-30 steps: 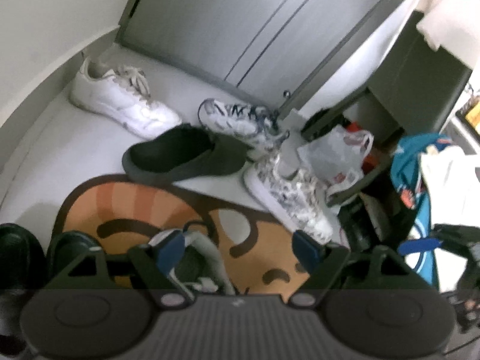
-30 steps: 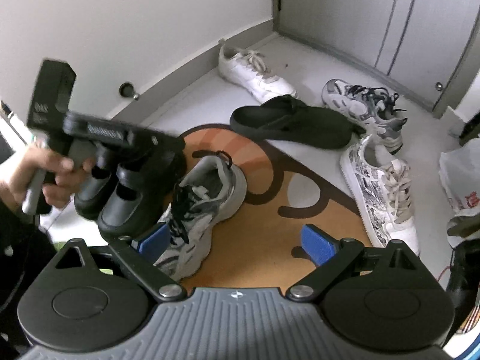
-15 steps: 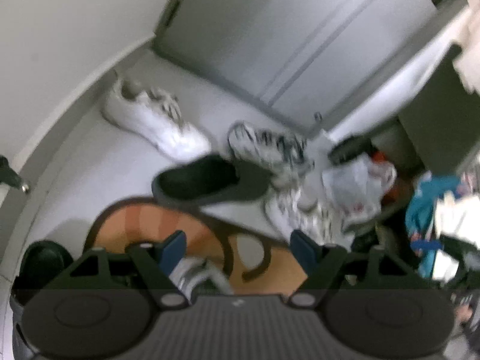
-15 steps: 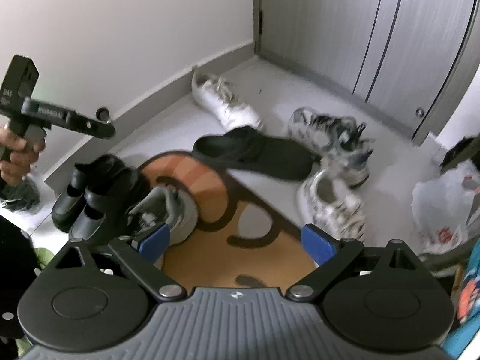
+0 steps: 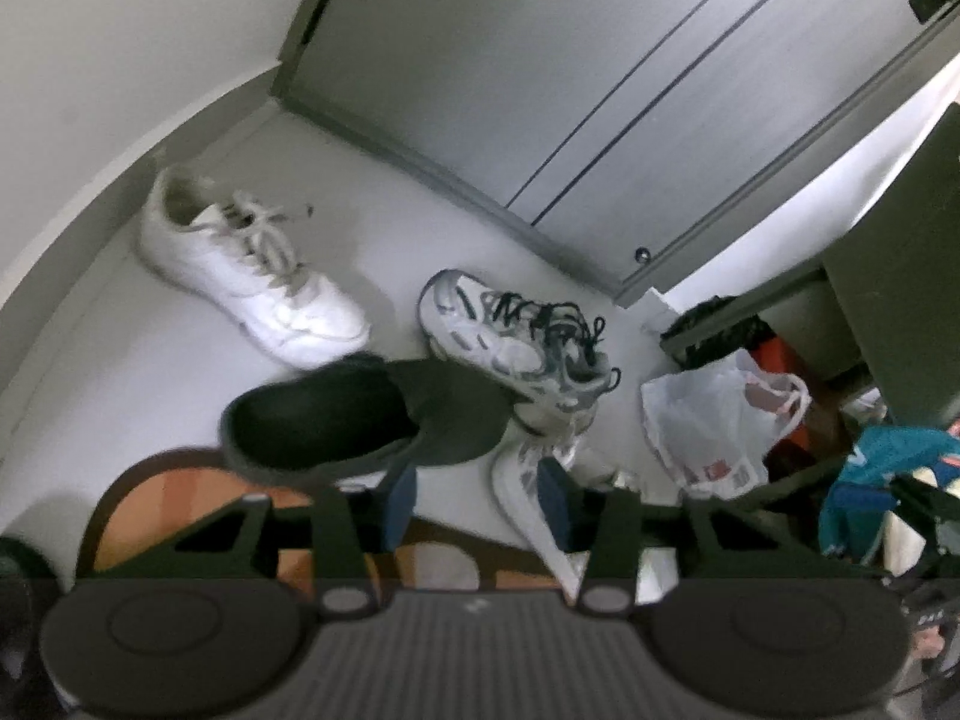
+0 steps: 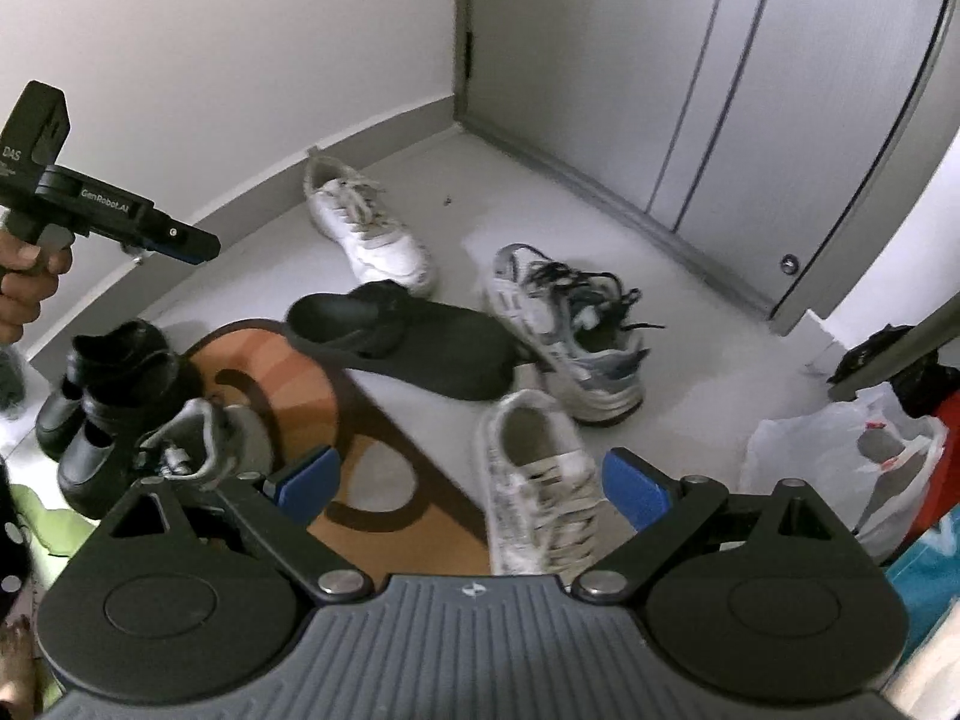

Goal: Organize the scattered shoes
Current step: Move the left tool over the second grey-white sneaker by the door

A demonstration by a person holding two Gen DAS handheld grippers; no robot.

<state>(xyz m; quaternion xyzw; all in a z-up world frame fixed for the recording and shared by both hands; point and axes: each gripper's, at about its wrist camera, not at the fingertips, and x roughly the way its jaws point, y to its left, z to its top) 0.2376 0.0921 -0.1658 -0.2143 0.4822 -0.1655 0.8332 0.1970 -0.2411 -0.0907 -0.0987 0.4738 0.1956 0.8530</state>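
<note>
The white lace-up sneaker (image 6: 366, 228) looks like smooth leather with a slight sheen. The black backless slipper (image 6: 408, 342) is matt, felt-like cloth. The grey and white running shoe with black laces (image 6: 570, 330) mixes mesh and glossy synthetic panels. The two black shoes (image 6: 102, 402) shine like polished leather. The orange and brown round mat (image 6: 312, 396) is flat and matt. The crinkled white plastic bag (image 6: 840, 456) is thin and translucent. The pale grey floor (image 6: 240, 264) is smooth with a dull finish.

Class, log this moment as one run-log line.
left hand-held gripper: closing, empty | right hand-held gripper: open, empty | black slipper: on floor
</note>
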